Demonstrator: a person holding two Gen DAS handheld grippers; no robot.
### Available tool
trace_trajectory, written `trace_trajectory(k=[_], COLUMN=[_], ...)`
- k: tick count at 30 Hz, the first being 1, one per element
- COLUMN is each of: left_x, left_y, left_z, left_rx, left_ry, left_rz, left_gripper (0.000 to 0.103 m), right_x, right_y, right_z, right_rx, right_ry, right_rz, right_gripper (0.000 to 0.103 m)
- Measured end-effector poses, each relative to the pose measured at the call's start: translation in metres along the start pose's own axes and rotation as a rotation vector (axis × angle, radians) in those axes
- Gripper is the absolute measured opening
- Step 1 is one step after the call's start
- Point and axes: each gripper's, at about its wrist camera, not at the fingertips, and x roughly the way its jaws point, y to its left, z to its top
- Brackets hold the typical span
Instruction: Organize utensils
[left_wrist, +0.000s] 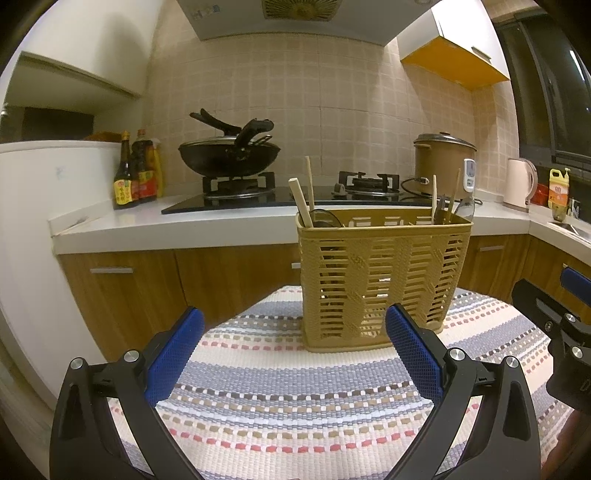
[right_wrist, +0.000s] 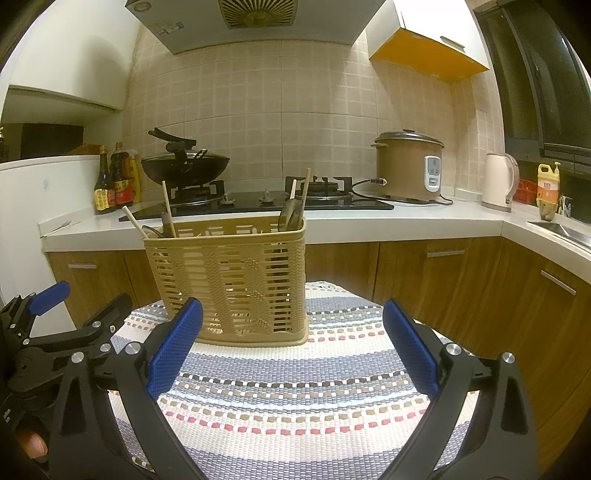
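Note:
A tan slotted plastic utensil basket (left_wrist: 380, 280) (right_wrist: 231, 280) stands upright on a striped woven cloth (left_wrist: 295, 406) (right_wrist: 303, 398). Wooden chopsticks (left_wrist: 301, 201) (right_wrist: 167, 206) and dark ladle or spoon heads (left_wrist: 463, 210) (right_wrist: 290, 218) stick out of its left and right ends. My left gripper (left_wrist: 295, 325) is open, hovering over the cloth just in front of the basket, with nothing between its blue pads. My right gripper (right_wrist: 293, 317) is also open and empty, in front of the basket and slightly to its right. Each gripper shows at the edge of the other's view.
Behind the table runs a white counter (left_wrist: 184, 225) with a gas hob, a black wok (left_wrist: 229, 157) (right_wrist: 184, 166), sauce bottles (left_wrist: 135, 173), a brown rice cooker (left_wrist: 441, 166) (right_wrist: 408, 166), a pale kettle (right_wrist: 498, 182) and a sink corner (right_wrist: 557, 229). Wooden cabinets sit below.

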Motion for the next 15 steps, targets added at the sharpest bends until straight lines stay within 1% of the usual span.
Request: trace_trajectory(k=[15], left_x=[0.0009], left_y=[0.0009], left_z=[0.0003], left_rx=[-0.007], left_ry=[-0.001], left_rz=[-0.004], left_gripper=[0.095], right_x=[0.0005], right_y=[0.0008], right_z=[-0.0004], right_rx=[-0.007], right_ry=[0.001], right_rz=[0.000], right_gripper=[0.093])
